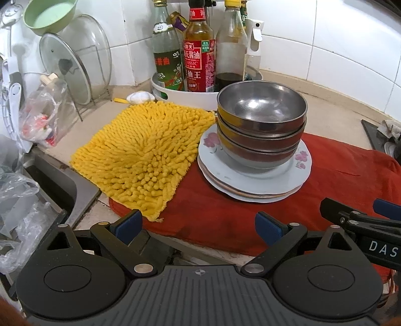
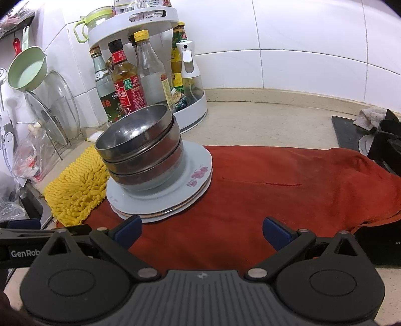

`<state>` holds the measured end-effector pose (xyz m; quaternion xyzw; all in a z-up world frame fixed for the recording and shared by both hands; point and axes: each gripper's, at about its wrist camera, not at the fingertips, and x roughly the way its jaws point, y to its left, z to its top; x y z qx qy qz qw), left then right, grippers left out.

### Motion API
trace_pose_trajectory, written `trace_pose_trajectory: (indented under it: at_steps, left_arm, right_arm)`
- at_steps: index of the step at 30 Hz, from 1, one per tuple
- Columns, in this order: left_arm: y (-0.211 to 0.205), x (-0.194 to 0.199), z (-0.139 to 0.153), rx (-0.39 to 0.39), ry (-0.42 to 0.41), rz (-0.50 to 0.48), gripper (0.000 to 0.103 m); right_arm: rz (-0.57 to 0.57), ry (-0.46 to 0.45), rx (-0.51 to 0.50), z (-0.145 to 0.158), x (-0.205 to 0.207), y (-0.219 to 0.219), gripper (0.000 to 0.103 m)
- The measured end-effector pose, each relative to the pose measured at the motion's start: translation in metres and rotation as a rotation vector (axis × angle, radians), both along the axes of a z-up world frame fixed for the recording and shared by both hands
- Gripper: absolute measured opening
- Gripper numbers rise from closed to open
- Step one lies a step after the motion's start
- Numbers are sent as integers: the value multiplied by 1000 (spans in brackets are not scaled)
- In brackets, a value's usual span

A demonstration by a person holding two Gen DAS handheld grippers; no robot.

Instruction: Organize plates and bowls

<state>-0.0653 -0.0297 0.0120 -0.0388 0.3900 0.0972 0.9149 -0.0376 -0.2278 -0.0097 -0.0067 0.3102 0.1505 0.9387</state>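
Looking out along my left gripper (image 1: 198, 224), I see its blue-padded fingers (image 1: 129, 225) spread wide with nothing between them, hovering over the near edge of the bench (image 1: 333, 105). At the far left a glass pot lid (image 1: 67, 67) stands upright in a wire rack (image 1: 96, 75) against the tiled wall, with a green bowl (image 1: 50, 15) hanging above it and a crumpled plastic bag (image 1: 42, 112) below. Next comes a shaggy yellow mat (image 1: 142, 155), lying partly over the left end of a red cloth (image 1: 338, 170) that covers the bench. Behind the mat, a white turntable rack (image 1: 180, 94) carries sauce bottles (image 1: 199, 50), the red-labelled one in front.

Just right of the mat, resting on the red cloth, is the stack of plates (image 1: 253, 180): white with pink flowers on the top rim, several nested one on another. On the top plate sit the steel bowls (image 1: 262, 120), stacked upright one inside the next; I count three for sure, with a paler one at the bottom.

Farther right, my right gripper (image 2: 201, 232) is likewise spread apart and holding nothing, over the bare middle of the red cloth, near the plates but not touching them. In its own view the stack lies ahead and to the left. At the far right edge, a black stove top (image 2: 348, 135) begins, with a crumpled rag (image 2: 371, 116) lying on it.
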Motion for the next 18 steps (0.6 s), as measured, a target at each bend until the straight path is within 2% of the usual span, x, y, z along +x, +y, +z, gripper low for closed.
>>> trace_pose_trajectory:
  at_steps: [5, 11, 18]
  left_arm:
    - [1, -1, 2, 20, -22, 14, 102]
    - [-1, -5, 8, 63, -86, 28, 103]
    - [5, 0, 8, 43, -88, 18, 103]
  right_arm:
    - [0, -4, 9, 0, 0, 1, 99]
    - [0, -18, 43, 4, 1, 0, 99]
    - [-6, -24, 61, 4, 3, 0, 99]
